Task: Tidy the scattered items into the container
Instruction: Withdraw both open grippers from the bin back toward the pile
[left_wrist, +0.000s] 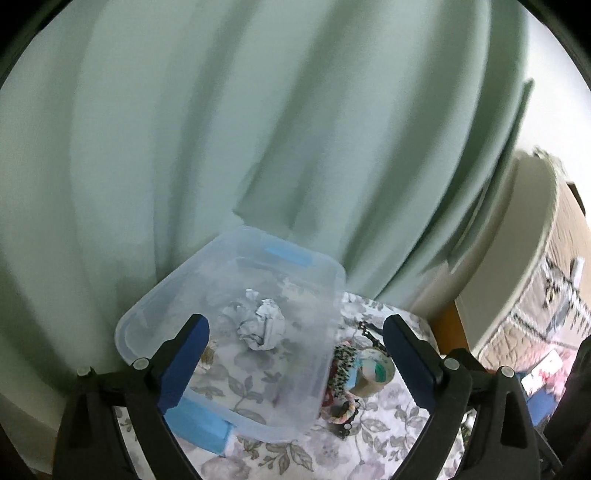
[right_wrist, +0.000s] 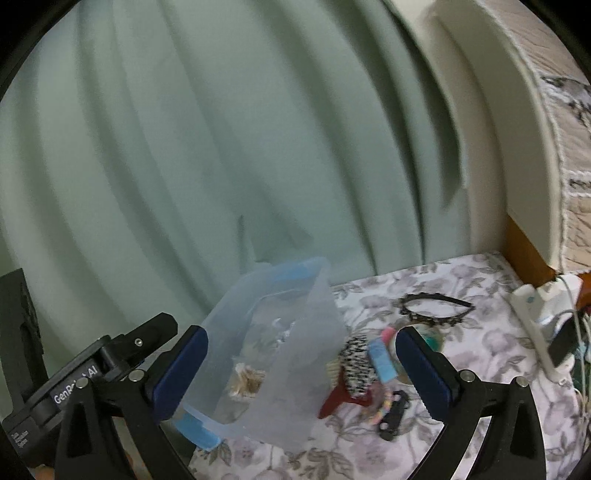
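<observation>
Left wrist view: left gripper (left_wrist: 295, 354) jaws spread wide, nothing between them, hovering over the clear plastic container (left_wrist: 147, 314) at lower centre of frame. Container is translucent, rounded corners, with blue latch tabs (left_wrist: 201, 424) at its ends. Inside: a crumpled paper ball (left_wrist: 264, 325), white-grey, sharply creased, and a small tan tufted item (left_wrist: 207, 360), blurred, not identifiable.

Right wrist view: right gripper (right_wrist: 301, 363) also wide open and empty, aimed at the container's right wall and the pile beside it. Part of the other gripper body shows at lower left.

Scattered items sit just right of the container on the floral tablecloth (right_wrist: 461, 332):
- black-and-white patterned hair claw (right_wrist: 356, 365), toothed and rigid
- dark red clip (right_wrist: 338, 400) under it
- light blue flat piece (right_wrist: 382, 360), rectangular
- black clip with pastel bead loop (right_wrist: 393, 413)
- black scalloped headband (right_wrist: 436, 304), thin open arc, further back, apart from the pile
- tape roll with a teal patch (left_wrist: 373, 373), seen best from the left wrist

Judgement: task partly done; two things in, the pile still out. Step in hand looks like the approach to the next pick, probably by the right gripper. The pile is tangled and overlapping, so the next move calls for singling out one piece, most easily the claw on top, and closing across its narrow body.

Pale green curtain (right_wrist: 184, 147) fills the background.
</observation>
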